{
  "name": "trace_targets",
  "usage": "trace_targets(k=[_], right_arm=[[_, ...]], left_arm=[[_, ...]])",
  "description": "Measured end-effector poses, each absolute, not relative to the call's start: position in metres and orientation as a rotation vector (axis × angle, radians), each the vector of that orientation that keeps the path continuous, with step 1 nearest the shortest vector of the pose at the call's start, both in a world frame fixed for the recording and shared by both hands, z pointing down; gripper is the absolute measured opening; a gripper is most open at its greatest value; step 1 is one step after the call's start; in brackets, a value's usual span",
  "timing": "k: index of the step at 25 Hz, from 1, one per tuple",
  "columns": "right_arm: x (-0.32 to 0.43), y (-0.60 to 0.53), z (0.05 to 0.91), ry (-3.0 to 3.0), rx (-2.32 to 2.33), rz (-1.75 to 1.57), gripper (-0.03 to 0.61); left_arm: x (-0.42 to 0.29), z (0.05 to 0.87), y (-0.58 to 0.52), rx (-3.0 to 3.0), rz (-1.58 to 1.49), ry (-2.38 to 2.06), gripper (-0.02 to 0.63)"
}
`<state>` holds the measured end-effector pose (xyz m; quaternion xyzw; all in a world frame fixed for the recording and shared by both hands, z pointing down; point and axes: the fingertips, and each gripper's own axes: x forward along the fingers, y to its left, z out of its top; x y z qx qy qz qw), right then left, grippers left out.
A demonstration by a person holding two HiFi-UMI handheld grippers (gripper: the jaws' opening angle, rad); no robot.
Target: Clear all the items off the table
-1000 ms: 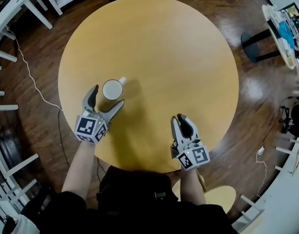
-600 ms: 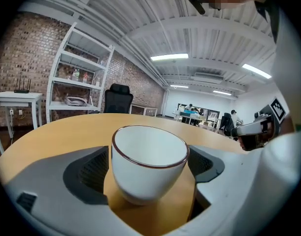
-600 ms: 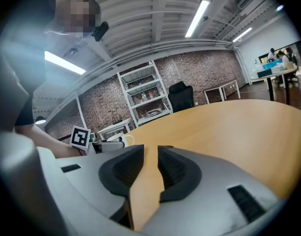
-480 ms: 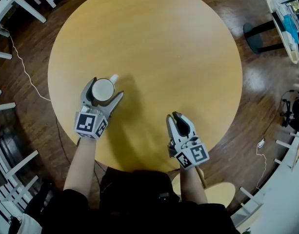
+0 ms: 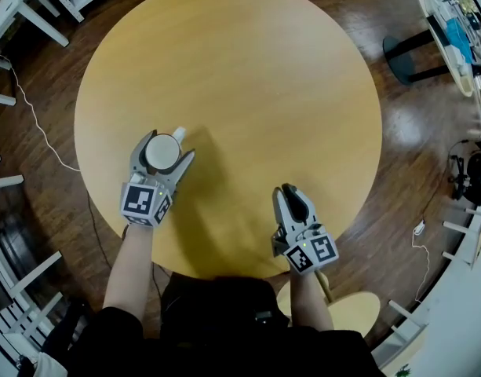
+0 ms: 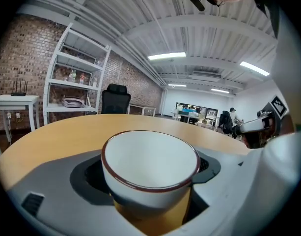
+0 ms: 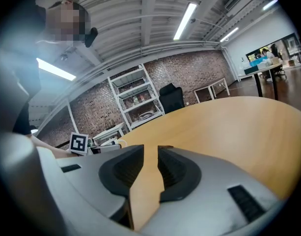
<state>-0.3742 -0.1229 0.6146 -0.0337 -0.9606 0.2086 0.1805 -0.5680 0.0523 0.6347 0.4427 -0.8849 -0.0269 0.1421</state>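
Observation:
A white cup (image 5: 162,152) with a dark red rim (image 6: 150,154) stands on the round wooden table (image 5: 248,69), near its left edge, handle pointing away from me. My left gripper (image 5: 163,151) has the cup between its jaws, which are closing around it; a dark gap still shows beside the left pad (image 6: 89,173). My right gripper (image 5: 292,192) hovers over the table's near right part. Its jaws stand almost together with only a thin slit and nothing in it (image 7: 149,162).
The table's near edge (image 5: 224,273) lies just in front of my body. A round wooden stool (image 5: 354,316) stands below at the right. White furniture legs (image 5: 5,100) and a cable (image 5: 36,120) sit on the floor at left, a black table base (image 5: 405,57) at far right.
My left gripper has slid forward round the cup, which stood beyond its fingertips, and its jaws have narrowed. The right gripper has hardly moved.

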Motion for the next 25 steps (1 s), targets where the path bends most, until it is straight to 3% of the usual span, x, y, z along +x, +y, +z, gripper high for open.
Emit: trace_targets(k=[9, 25], right_arm=[[-0.373, -0.101, 0.594, -2.773, -0.120, 0.532, 0.094], [-0.293, -0.074, 0.514, -3.003, 0.119, 0.497, 0.094]], left_arm=[[-0.549, 0.608, 0.075, 1.334, -0.125, -2.565, 0.422], [-0.481, 0.488, 0.099, 1.717, -0.227, -2.510, 0.419]])
